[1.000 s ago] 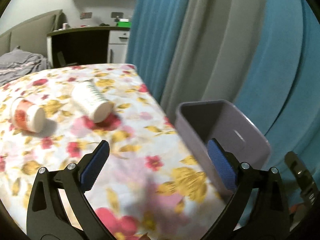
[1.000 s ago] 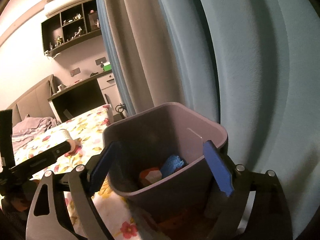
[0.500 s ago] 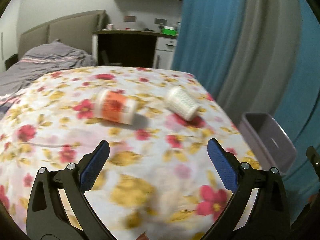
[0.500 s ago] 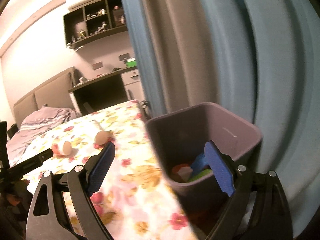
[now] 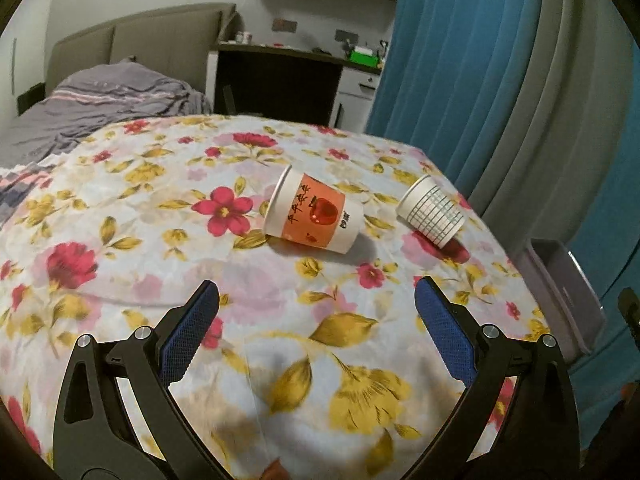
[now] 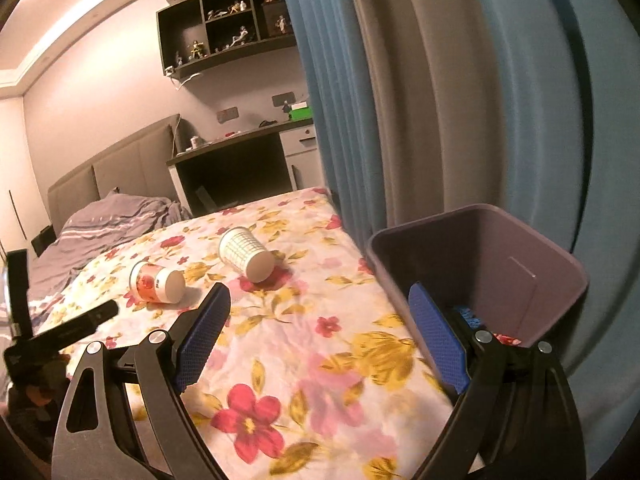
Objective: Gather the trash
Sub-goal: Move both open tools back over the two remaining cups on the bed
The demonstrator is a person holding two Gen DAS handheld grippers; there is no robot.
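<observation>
Two paper cups lie on their sides on the floral bed cover (image 5: 132, 216): an orange-and-white cup (image 5: 314, 216) (image 6: 156, 283) and a white cup with a grid pattern (image 5: 431, 216) (image 6: 245, 254). A purple trash bin (image 6: 480, 280) (image 5: 560, 292) stands beside the bed's right edge, with blue and red items in its bottom. My left gripper (image 5: 316, 322) is open and empty, hovering over the bed short of the orange cup. My right gripper (image 6: 318, 336) is open and empty, over the bed edge next to the bin.
Blue and grey curtains (image 5: 500, 80) hang right behind the bin. A crumpled grey blanket (image 5: 112, 100) lies at the head of the bed, by a padded headboard (image 6: 112, 176). A dark desk (image 5: 280, 76) with white drawers stands beyond the bed. The left gripper's body (image 6: 60, 332) shows at left.
Both grippers swung left, away from the bin and toward the bed. The cups now sit nearer the centre of the left wrist view, and the bin has slid to the right edge.
</observation>
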